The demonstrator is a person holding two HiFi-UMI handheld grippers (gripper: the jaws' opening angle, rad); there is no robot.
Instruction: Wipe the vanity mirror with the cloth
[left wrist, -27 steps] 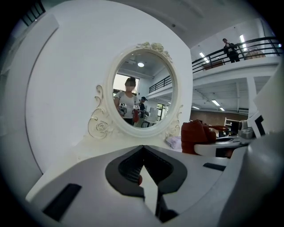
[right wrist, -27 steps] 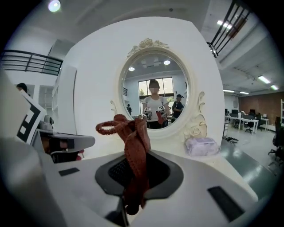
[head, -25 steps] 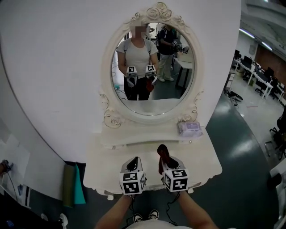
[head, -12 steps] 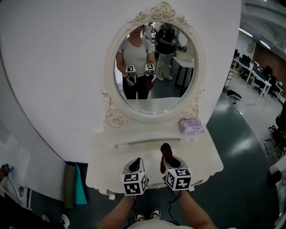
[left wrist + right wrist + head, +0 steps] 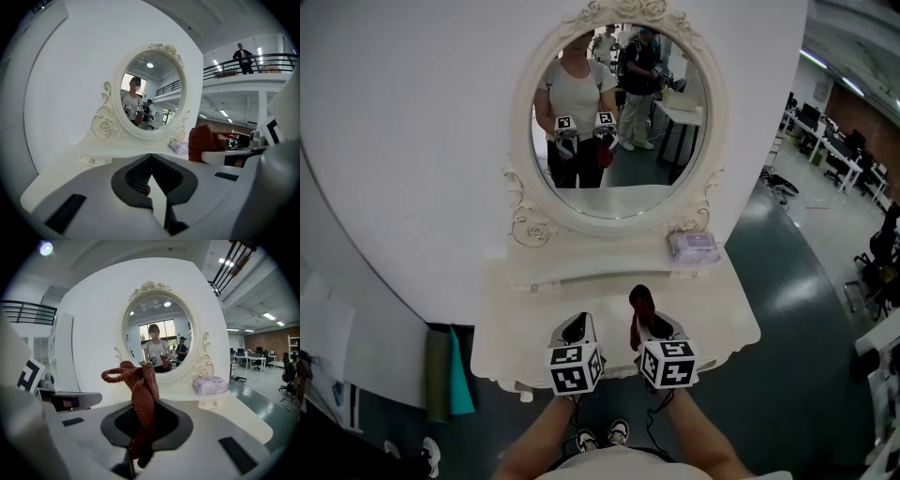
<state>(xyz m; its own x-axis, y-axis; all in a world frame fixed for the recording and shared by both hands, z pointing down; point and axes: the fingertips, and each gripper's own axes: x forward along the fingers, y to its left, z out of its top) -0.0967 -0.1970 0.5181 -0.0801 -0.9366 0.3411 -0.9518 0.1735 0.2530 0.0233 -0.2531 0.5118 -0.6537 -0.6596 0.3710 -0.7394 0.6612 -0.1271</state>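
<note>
Oval vanity mirror in ornate cream frame (image 5: 617,127), upright behind cream bench (image 5: 511,328), rust-red knitted cloth (image 5: 142,401) bunched, jutting upward, clamped in right gripper (image 5: 651,325) jaws, left gripper (image 5: 579,325) jaws closed, empty.

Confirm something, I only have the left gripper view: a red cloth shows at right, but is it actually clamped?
Observer: Yes. The right gripper view shows the cloth pinched between the jaws of the right tongs, its free end standing up.
Operator: Touching the glass?
Observer: No. In the head view, the right tongs and left tongs hang over the front half of the vanity top, apart from the mirror.
</note>
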